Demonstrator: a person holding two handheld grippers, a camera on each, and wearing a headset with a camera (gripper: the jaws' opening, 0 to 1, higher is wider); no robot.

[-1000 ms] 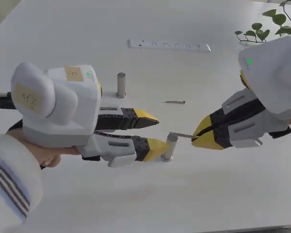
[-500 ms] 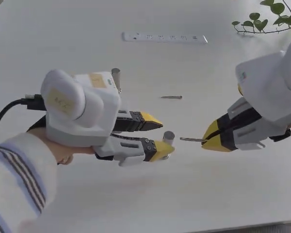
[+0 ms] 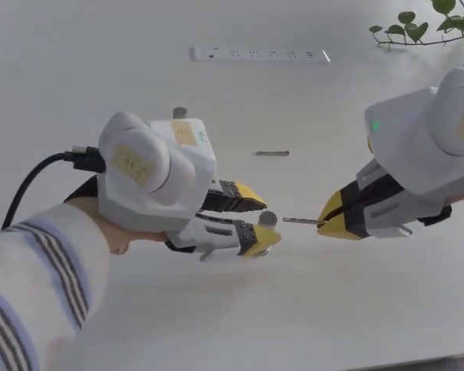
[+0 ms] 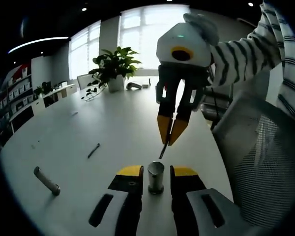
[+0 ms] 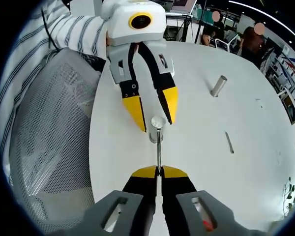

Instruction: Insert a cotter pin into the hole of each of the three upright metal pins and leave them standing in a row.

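White table (image 3: 216,317) is taking up most of the head view, w/ a mesh chair (image 5: 49,147) sitting at its edge in the right gripper view. Left gripper (image 3: 271,220), w/ a striped sleeve (image 3: 31,286) showing behind it, is reaching in low over the table w/ jaws set partway apart and straddling an upright metal pin (image 3: 268,219). In the left gripper view a thin gap is showing on each side of that pin, so the jaws are bracketing it, not clamping. Right gripper (image 3: 321,220) is coming in from the opp. side, jaws pinched tight on a cotter pin (image 3: 298,221) that is sticking straight out toward the metal pin. Its free tip is sitting just beside the pin's top; can't tell if it's touching. Plant (image 3: 417,23) is trailing leaves at the far right corner, and a power strip (image 3: 259,55) is lying along the far edge. Second metal pin (image 5: 218,86) is standing well apart from the first, partly hidden behind the left gripper's body in the head view. Spare cotter pin (image 3: 271,153) is lying flat on the table betw. the power strip and the grippers.
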